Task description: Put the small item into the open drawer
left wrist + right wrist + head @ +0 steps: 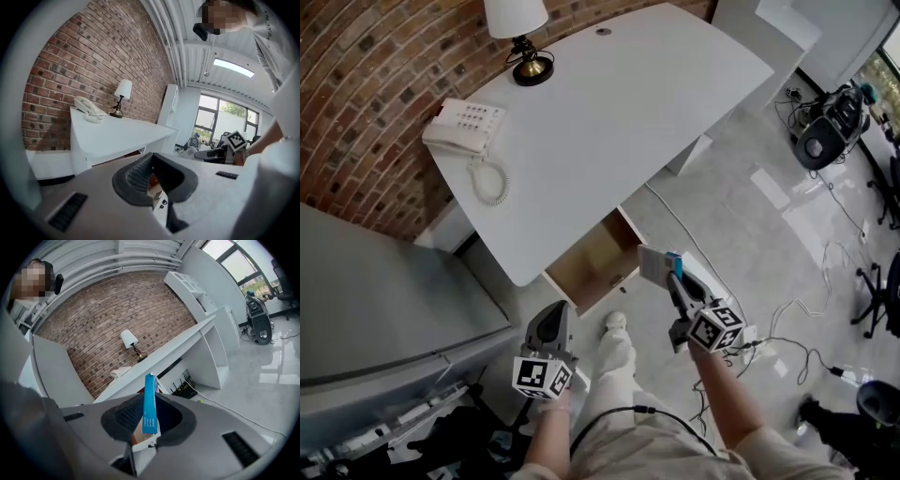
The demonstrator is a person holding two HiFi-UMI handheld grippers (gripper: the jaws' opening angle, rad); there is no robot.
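The small item is a thin box with a blue edge (660,265), held upright in my right gripper (672,281), which is shut on it. In the right gripper view the box (150,404) stands on edge between the dark pads. The open drawer (592,261), wooden inside, sticks out from under the white desk (609,122), just left of and beyond the box. My left gripper (553,317) hovers near the drawer's front left corner, jaws together with nothing in them. The left gripper view shows its pads (140,173) meeting.
On the desk stand a lamp (521,37) and a white corded phone (465,127). A grey cabinet (384,300) fills the left side. Cables (806,349) trail over the glossy floor at the right. The person's shoe (616,322) is below the drawer.
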